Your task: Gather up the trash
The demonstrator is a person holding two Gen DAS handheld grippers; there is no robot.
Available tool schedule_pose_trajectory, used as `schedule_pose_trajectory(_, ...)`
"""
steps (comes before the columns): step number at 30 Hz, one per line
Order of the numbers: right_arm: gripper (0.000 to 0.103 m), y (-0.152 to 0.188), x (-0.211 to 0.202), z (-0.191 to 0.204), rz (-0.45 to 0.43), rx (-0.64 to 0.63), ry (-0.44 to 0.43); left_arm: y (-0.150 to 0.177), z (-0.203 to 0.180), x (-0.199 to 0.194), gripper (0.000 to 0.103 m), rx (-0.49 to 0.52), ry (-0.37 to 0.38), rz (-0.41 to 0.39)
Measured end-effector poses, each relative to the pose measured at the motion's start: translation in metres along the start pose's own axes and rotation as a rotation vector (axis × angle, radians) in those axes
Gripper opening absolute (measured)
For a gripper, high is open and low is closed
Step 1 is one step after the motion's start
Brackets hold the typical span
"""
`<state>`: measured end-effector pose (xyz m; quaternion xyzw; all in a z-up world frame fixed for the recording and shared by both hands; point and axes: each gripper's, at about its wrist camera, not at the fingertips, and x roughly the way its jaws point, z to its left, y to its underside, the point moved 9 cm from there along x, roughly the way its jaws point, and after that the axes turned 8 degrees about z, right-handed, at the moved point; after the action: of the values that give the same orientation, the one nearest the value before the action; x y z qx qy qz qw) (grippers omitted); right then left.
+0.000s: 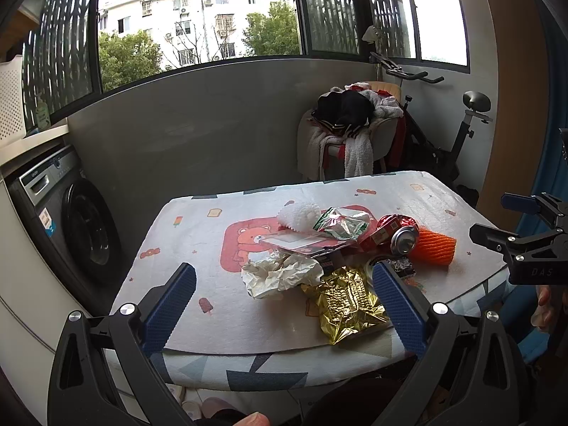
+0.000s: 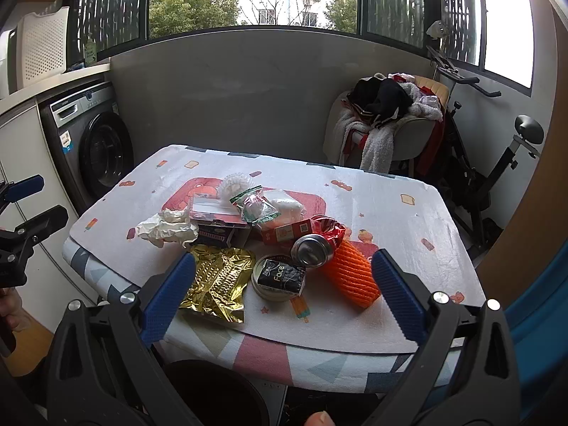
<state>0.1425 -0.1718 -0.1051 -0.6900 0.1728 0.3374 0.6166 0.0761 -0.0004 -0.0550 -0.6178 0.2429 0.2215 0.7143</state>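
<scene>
A heap of trash lies on the cloth-covered table (image 2: 390,213): a gold foil wrapper (image 2: 218,282), crumpled white paper (image 2: 167,229), a crushed red can (image 2: 316,245), an orange foam net (image 2: 353,277), a round lid with a black packet (image 2: 280,275), a clear green-edged bag (image 2: 254,206) and a white foam net (image 2: 234,183). My left gripper (image 1: 284,280) hovers open over the near edge, with the gold wrapper (image 1: 349,301) and the white paper (image 1: 280,273) between its fingers' lines, nothing held. My right gripper (image 2: 284,269) is open too, short of the pile, empty.
A dark bin's rim (image 2: 216,387) shows under the table's near edge. A washing machine (image 2: 96,145) stands at the left, a chair piled with clothes (image 2: 390,120) and an exercise bike (image 2: 490,163) behind the table. A person's fingertip (image 2: 319,419) shows at the bottom.
</scene>
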Motion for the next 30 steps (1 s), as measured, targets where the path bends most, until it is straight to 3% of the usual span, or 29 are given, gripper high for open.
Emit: schedule_pose_trajectory(30,0.097,0.0009,0.0015,-0.0011,0.003,-0.001,0.003,0.0010,-0.0003,0.0006,0.097,-0.001,0.000,0.006)
